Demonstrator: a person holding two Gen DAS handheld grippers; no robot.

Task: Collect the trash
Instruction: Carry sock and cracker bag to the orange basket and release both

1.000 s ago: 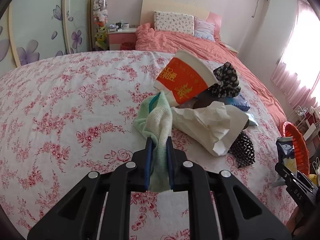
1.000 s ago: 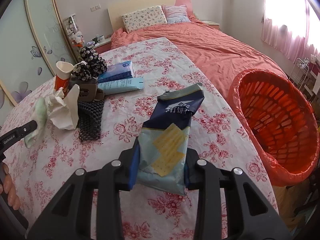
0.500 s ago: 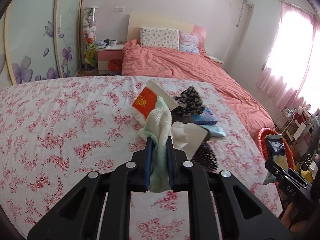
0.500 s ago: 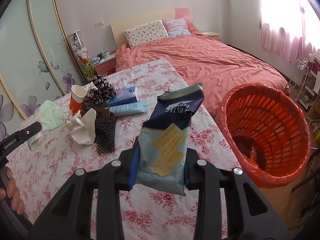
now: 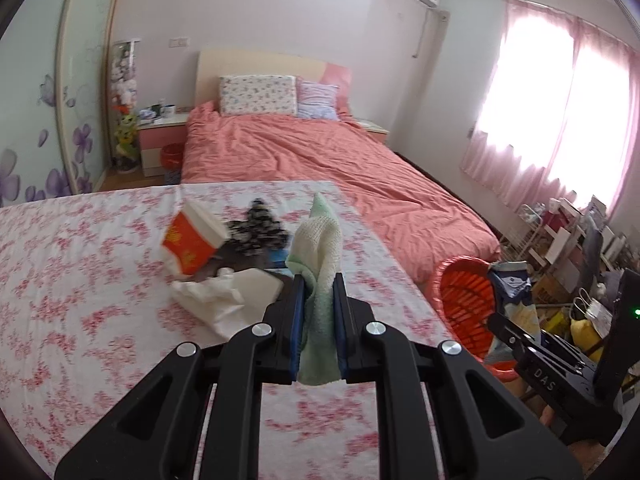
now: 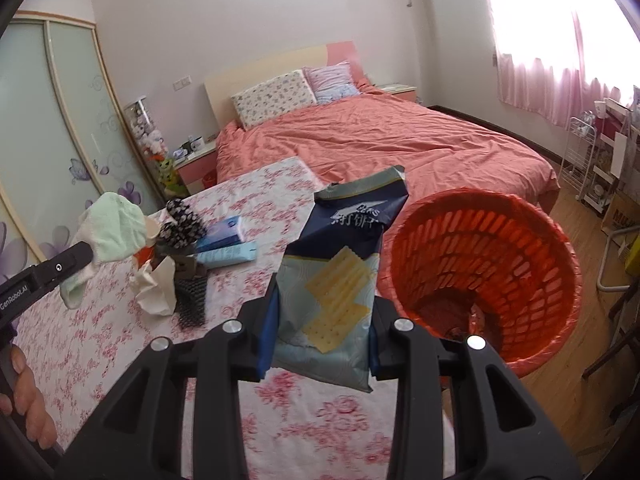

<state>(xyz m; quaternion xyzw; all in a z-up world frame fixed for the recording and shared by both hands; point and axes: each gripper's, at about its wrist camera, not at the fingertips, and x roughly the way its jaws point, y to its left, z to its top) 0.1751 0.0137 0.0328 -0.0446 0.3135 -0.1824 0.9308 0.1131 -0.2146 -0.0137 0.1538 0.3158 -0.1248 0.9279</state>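
My left gripper [image 5: 319, 320] is shut on a pale green cloth [image 5: 320, 276] and holds it above the floral table [image 5: 80, 300]. It also shows at the left of the right wrist view [image 6: 112, 236]. My right gripper [image 6: 320, 332] is shut on a blue cracker bag [image 6: 340, 280], held above the table edge beside the orange trash basket [image 6: 480, 272]. The basket also shows in the left wrist view [image 5: 460, 292]. On the table lie a red paper cup [image 5: 192, 240], crumpled white paper [image 5: 216, 300], a black spotted cloth [image 5: 256, 232] and black mesh [image 6: 192, 304].
Blue packets [image 6: 228, 244] lie on the table behind the pile. A pink bed [image 5: 320, 160] stands beyond the table. A wire rack and boxes [image 6: 600, 168] stand at the right wall. Wooden floor [image 6: 608, 280] surrounds the basket.
Both grippers have risen and moved right, toward the basket. The green cloth has come up off the pile. The cracker bag is now nearer the basket's rim.
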